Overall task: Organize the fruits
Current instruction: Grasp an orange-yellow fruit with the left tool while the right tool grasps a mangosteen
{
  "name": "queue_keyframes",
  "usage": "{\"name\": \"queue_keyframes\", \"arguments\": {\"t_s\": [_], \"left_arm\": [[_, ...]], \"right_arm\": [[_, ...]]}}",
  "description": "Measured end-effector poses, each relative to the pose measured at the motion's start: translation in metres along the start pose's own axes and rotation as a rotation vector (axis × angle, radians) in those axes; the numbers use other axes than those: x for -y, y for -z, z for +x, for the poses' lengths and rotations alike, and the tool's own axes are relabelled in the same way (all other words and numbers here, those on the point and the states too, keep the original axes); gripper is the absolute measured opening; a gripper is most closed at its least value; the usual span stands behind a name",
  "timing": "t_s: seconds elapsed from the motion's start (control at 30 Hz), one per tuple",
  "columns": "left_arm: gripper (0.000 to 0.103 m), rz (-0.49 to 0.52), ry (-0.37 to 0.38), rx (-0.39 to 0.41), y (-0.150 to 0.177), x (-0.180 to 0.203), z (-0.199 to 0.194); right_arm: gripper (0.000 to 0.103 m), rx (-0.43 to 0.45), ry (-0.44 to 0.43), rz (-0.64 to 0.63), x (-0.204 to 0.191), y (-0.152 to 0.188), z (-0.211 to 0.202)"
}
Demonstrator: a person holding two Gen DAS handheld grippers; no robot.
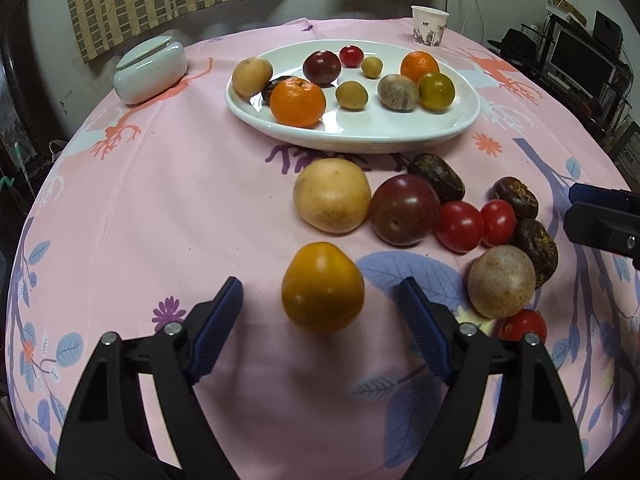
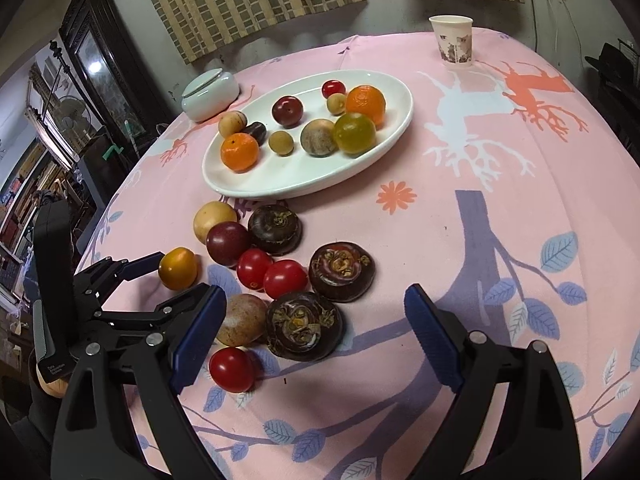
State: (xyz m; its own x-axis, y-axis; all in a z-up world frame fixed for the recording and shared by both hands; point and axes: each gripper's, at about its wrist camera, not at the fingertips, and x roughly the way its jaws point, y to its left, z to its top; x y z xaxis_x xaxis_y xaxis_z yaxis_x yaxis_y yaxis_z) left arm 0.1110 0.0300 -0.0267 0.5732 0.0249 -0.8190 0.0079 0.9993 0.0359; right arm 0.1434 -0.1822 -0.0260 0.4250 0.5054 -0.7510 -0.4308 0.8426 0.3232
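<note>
While my left gripper [image 1: 320, 312] points down at the table, its jaws stand apart with the yellow-orange tomato [image 1: 322, 287] between them; the blue pads [image 1: 222, 326] sit clear of it on both sides, so nothing is gripped. Left wrist view: the tomato lies alone on the pink tablecloth [image 1: 160, 208], nearer me than the loose cluster. That cluster holds a pale yellow fruit [image 1: 331, 195] touching a dark plum [image 1: 405, 209], then 2 red cherry tomatoes [image 1: 459, 225] side by side, dark water chestnuts [image 1: 437, 177] behind and right of them, and a tan round fruit [image 1: 501, 281] at right. Beyond them the white oval plate [image 1: 452, 126] carries 2 oranges, a plum, a cherry tomato and several small brownish fruits. A paper cup [image 1: 429, 25] stands far right, a lidded white dish [image 1: 150, 71] far left.

Right wrist view: my right gripper [image 2: 316, 336] is released too, jaws wide, empty. One water chestnut [image 2: 304, 325] lies just ahead, between the pad lines, untouched; the left pad [image 2: 198, 338] overlaps the tan fruit in view, contact unclear. A red cherry tomato [image 2: 232, 369] lies nearest. The left gripper [image 2: 170, 280] shows at left, flanking the yellow-orange tomato [image 2: 178, 268], a hand [image 2: 50, 384] under its handle.
</note>
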Motion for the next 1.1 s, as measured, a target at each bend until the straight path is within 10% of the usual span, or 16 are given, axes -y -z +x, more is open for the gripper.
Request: {"name": "queue_keyframes", "arguments": {"t_s": [0.17, 0.7, 0.9, 1.1], "left_arm": [[0.039, -0.030, 0.037, -0.013, 0.000, -0.005, 0.002], [0.039, -0.054, 0.055, -0.019, 0.001, -0.010, 0.001], [0.039, -0.055, 0.065, -0.022, 0.001, -0.010, 0.001], [0.039, -0.055, 0.067, -0.023, 0.001, -0.010, 0.000]], "right_arm": [[0.091, -0.002, 0.012, 0.010, 0.003, 0.000, 0.002], [0.090, -0.101, 0.160, -0.276, -0.030, 0.021, 0.020], [0.068, -0.124, 0.162, -0.283, -0.030, 0.023, 0.028], [0.067, -0.111, 0.168, -0.289, -0.031, 0.024, 0.033]]}}
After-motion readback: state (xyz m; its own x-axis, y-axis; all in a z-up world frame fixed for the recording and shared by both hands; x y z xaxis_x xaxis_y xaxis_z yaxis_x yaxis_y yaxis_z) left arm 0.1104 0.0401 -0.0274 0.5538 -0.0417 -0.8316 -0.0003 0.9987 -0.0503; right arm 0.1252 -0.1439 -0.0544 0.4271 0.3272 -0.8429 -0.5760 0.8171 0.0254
